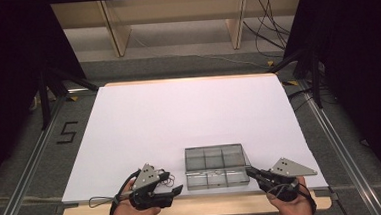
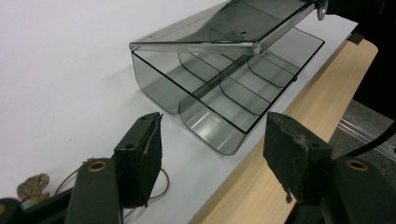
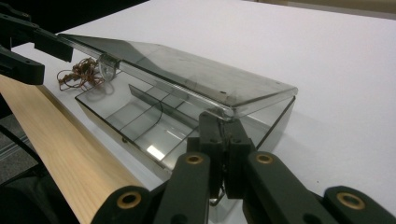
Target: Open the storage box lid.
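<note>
- The white table (image 1: 179,113) carries a smoky clear box (image 1: 215,166) near my edge, long axis running left to right, lid partly lifted.
- My right gripper (image 3: 224,128) is pressed together under the lid's corner at the box's right end.
- My left gripper (image 2: 212,144) is spread, nothing between, left of the box.
- A thin cord (image 3: 81,74) lies tangled left of the box.

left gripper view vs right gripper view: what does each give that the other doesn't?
Left gripper view: the left tongs from behind, jaws open with nothing between them, and the box end-on with its dividers.
Right gripper view: the right tongs shut on the raised lid at its front edge, and the lid's clasp up close.
Both: the smoky clear box with lid lifted, the brown cord, the wooden table edge.
</note>
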